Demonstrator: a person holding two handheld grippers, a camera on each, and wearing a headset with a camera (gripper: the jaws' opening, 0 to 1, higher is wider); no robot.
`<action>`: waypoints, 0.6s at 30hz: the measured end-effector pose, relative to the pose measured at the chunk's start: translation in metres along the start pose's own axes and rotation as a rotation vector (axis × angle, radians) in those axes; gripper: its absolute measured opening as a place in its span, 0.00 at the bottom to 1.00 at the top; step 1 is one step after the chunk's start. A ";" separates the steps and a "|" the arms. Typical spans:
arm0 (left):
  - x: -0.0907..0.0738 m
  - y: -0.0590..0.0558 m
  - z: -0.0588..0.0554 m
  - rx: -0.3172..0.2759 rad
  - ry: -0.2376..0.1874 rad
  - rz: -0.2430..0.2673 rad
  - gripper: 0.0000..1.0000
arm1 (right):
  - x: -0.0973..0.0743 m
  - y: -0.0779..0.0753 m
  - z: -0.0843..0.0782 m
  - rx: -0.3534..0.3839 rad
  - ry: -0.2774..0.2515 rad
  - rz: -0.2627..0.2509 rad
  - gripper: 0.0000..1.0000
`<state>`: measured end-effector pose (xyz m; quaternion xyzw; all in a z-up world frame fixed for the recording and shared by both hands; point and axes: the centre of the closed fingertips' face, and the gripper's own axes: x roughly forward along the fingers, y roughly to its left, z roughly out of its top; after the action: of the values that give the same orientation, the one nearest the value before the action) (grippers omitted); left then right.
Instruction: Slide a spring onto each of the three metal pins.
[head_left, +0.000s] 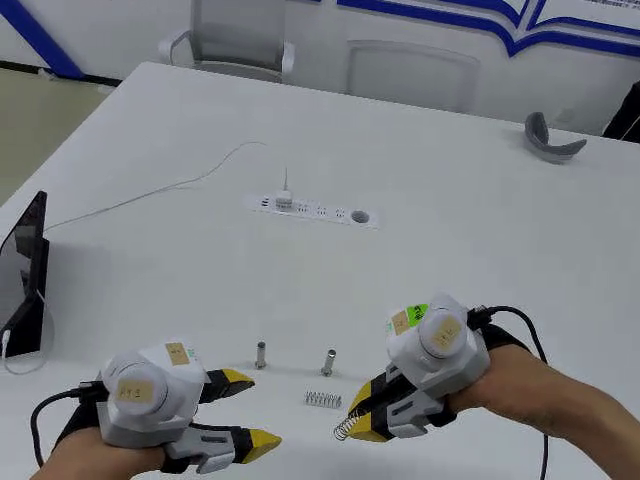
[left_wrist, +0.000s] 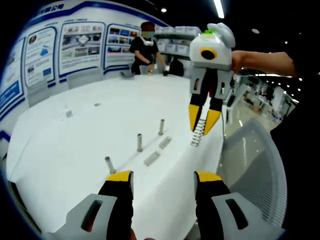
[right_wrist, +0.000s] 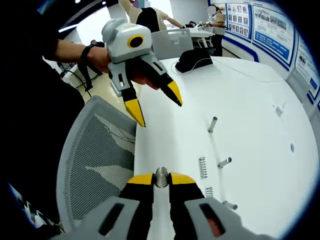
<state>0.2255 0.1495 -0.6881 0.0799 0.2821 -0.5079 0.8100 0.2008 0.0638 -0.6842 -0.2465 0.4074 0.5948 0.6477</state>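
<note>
So, my right gripper was clamped on 1 spring, which stuck out past its jaws near the front edge of the white table. My left gripper was open, jaws wide apart and empty. The 3 pins stood upright in a row, all bare. 2 loose springs lay flat just beside them.

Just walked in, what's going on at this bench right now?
A person works two hand-held grippers at a white table. The right gripper is shut on a spring. The left gripper is open and empty. All three metal pins stand bare on the table, with two more springs lying beside them.
</note>
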 end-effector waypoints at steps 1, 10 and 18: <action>-0.001 0.002 -0.001 -0.006 -0.001 0.007 0.51 | 0.001 -0.001 0.001 -0.003 0.003 0.001 0.13; -0.014 0.023 -0.010 -0.066 -0.011 0.082 0.58 | 0.016 -0.016 0.017 -0.021 0.015 0.007 0.13; -0.025 0.035 -0.014 -0.108 -0.031 0.119 0.63 | 0.026 -0.038 0.030 -0.004 0.022 -0.010 0.13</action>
<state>0.2423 0.1913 -0.6911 0.0448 0.2914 -0.4440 0.8461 0.2433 0.0962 -0.6949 -0.2563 0.4121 0.5898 0.6455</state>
